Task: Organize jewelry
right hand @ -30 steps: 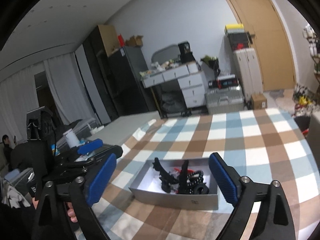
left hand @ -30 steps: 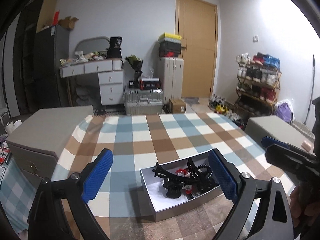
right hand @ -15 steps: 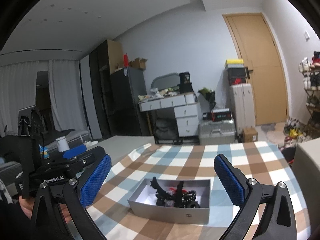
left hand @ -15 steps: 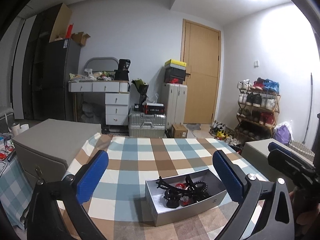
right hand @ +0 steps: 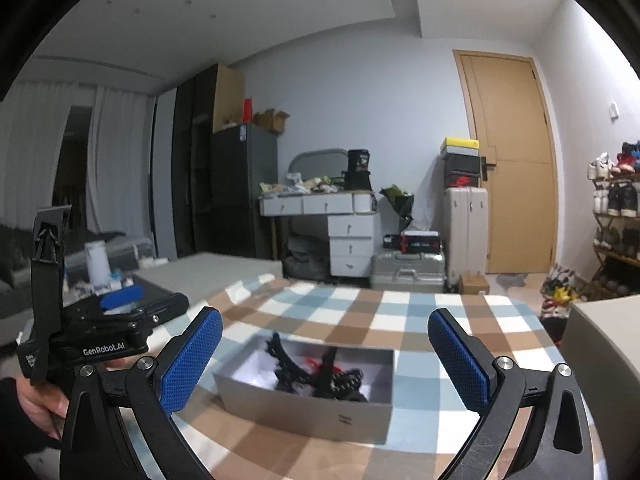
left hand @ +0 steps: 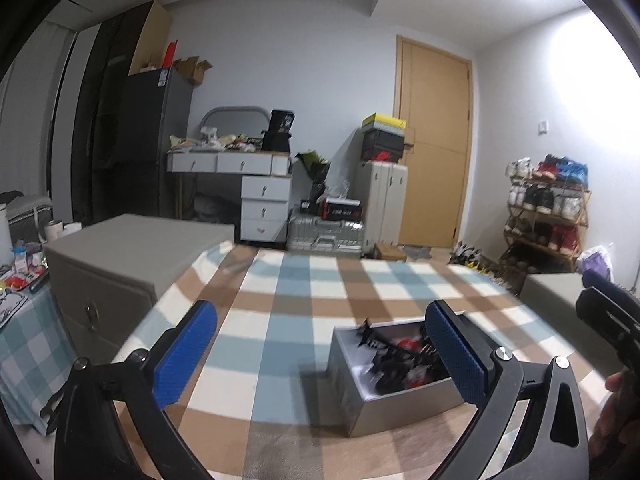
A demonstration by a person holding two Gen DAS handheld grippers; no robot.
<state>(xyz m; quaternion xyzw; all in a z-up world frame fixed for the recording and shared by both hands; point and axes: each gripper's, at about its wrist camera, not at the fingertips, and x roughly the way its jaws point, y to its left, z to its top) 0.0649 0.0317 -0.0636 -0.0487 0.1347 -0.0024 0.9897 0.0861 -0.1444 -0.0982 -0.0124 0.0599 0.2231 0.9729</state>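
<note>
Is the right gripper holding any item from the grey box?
No, the right gripper is wide open with nothing between its pads, and the black and red items lie inside the grey box.

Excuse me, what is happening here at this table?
A person holds a two-finger gripper in each hand above a table with a checked cloth. Both the left gripper and the right gripper are wide open and hold nothing. They face an open grey box on the cloth, which contains a tangle of black and red accessories; the blur hides what each piece is. Nothing has been taken out yet, so the sorting seems about to begin.
</note>
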